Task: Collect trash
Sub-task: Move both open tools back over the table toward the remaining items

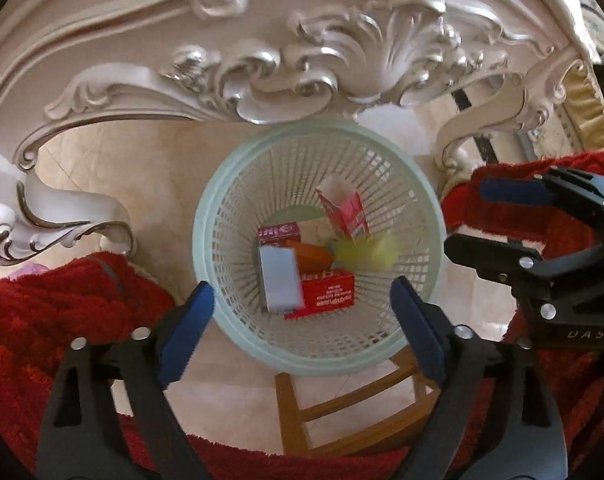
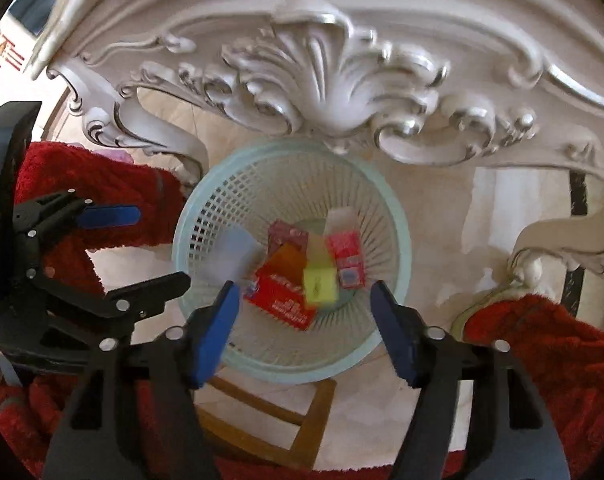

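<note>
- Blue-padded fingers (image 1: 189, 320) of the left gripper (image 1: 302, 308) fill the bottom of the left wrist view; the jaws stand wide apart and released, nothing pressed between them, framing the basket below.
- Black arms of the right gripper (image 2: 304, 316) fill the bottom of the right wrist view; its jaws are also spread, empty between the pads; this gripper shows again at the right edge of the left wrist view, spread there too.
- Centre of both views: a pale green slatted waste basket (image 1: 205, 216) on a beige tiled floor (image 1: 113, 160); it sits partly over a wooden stool frame (image 1: 289, 412) seen at lower centre.
- Trash lies in the basket's bottom — a red carton (image 1: 330, 296), a pink-and-white carton (image 1: 346, 212) leaning upright, a grey-white box (image 1: 279, 280), an orange piece (image 1: 312, 256); a yellow item (image 1: 366, 256) is blurred in the left view, a yellow block in the right.
- Red fluffy fabric (image 1: 61, 320) covers the lower left and right — whether rug or clothing I cannot tell.
- Across the top, an ornate white carved table apron (image 1: 342, 52) with curled legs.
</note>
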`<action>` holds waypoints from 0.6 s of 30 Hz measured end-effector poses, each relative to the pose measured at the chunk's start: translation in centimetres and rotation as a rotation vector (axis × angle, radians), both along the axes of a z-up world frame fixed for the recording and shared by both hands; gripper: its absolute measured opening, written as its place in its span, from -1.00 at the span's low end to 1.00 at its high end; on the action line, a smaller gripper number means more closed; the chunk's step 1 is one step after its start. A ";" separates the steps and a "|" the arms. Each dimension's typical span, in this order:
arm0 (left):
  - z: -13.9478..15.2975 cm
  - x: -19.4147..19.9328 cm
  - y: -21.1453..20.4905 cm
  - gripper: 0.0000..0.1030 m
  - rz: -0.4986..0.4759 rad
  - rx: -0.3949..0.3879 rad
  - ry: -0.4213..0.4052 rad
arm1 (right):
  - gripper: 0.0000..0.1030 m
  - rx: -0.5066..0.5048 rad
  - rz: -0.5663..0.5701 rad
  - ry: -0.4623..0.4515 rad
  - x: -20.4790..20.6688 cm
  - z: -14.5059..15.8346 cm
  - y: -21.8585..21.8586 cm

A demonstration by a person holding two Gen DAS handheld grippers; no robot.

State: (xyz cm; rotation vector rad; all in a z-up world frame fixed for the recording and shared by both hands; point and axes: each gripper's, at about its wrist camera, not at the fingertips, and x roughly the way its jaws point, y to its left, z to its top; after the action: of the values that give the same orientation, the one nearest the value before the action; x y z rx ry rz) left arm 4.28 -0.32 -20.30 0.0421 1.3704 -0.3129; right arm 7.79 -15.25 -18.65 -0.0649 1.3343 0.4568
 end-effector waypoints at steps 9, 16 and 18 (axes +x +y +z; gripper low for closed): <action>7.5 -1.9 1.9 0.85 0.017 -0.102 -0.284 | 0.27 0.119 -0.036 -0.089 -1.3 5.9 -2.8; 16.9 1.9 4.9 0.85 -0.070 0.001 -0.583 | 0.27 0.206 -0.130 -0.383 2.1 14.8 -5.3; 18.8 4.5 5.7 0.85 -0.084 0.016 -0.652 | 0.31 0.196 -0.176 -0.439 4.8 16.5 -6.0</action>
State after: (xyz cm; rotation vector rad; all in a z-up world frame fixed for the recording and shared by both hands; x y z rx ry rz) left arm 8.79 5.41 -1.53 0.1984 0.7247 -0.3216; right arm 12.60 -21.20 -2.17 0.1091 0.8517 0.3940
